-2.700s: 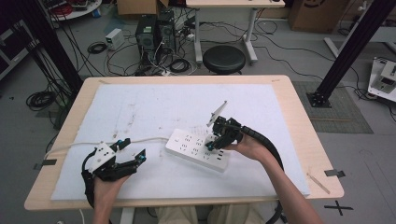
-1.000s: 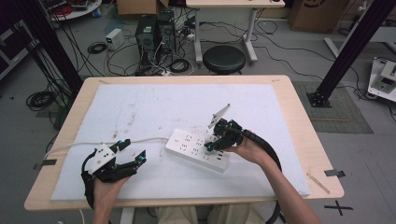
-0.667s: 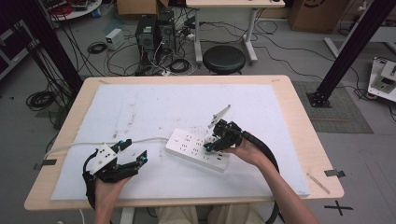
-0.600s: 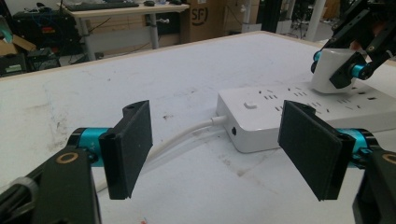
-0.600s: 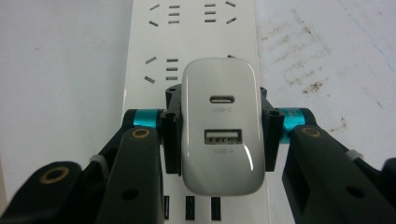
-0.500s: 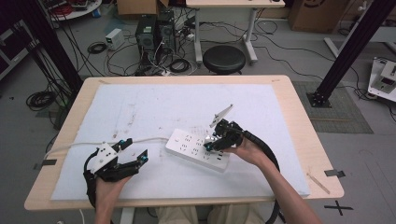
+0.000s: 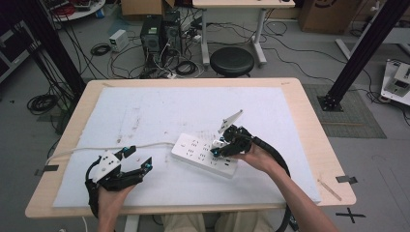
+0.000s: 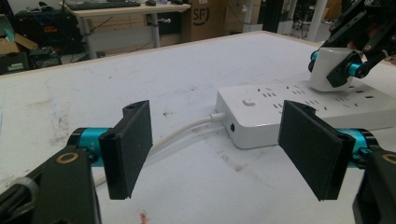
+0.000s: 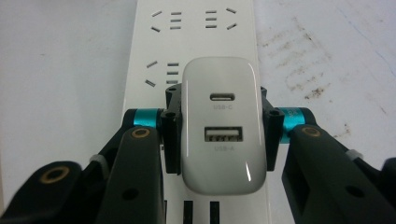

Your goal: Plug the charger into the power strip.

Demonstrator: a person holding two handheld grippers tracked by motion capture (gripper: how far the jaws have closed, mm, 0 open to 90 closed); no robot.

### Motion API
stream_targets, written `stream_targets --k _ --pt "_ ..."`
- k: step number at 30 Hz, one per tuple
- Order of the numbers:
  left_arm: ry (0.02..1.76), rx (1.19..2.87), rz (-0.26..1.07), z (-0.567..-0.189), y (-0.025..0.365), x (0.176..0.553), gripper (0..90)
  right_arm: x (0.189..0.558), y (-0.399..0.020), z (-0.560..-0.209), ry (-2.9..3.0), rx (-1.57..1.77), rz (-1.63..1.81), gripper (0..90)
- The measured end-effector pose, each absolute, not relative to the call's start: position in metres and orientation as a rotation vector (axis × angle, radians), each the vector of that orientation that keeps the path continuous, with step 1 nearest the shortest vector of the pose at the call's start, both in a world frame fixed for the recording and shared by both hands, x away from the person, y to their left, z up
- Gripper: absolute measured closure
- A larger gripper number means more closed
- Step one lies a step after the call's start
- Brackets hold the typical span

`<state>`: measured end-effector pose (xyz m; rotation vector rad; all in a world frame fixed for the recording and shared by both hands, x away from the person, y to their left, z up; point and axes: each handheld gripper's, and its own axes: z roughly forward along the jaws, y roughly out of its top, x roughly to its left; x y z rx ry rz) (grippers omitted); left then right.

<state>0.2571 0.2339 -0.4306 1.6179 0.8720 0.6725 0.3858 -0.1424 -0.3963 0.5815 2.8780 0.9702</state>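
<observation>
A white power strip (image 7: 203,153) lies on the white mat near the table's middle, with its white cable (image 7: 96,150) trailing left. My right gripper (image 7: 218,148) is shut on a white USB charger (image 9: 219,126), which sits on the power strip (image 9: 187,42); its pads press the charger's two sides. From the left gripper view, the charger (image 8: 327,70) stands on the strip (image 8: 299,112) at the far right. My left gripper (image 7: 134,160) rests open at the front left, pointing at the strip's cable end, with nothing between its pads (image 8: 130,144).
A white mat (image 7: 183,111) covers most of the wooden table (image 7: 309,125). Beyond the far edge stand a black stool (image 7: 233,60), computer cases (image 7: 162,34) and loose floor cables. A black frame post (image 7: 358,58) rises at the right.
My right gripper with the charger shifted slightly over the power strip and tilted a little. The left gripper has stayed put.
</observation>
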Motion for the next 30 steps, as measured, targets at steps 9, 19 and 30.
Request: stream_targets --k 9,19,30 --pt "0.880 1.621 0.671 -0.432 0.236 0.257 26.1 0.381 -0.141 -0.398 2.838 0.535 0.974 63.9" --pt "0.885 1.626 0.674 -0.431 0.239 0.256 26.1 0.387 -0.147 -0.403 2.856 0.552 1.058 64.0" --pt "0.882 1.624 0.673 -0.431 0.238 0.256 26.1 0.371 -0.141 -0.403 2.764 0.510 0.995 63.9"
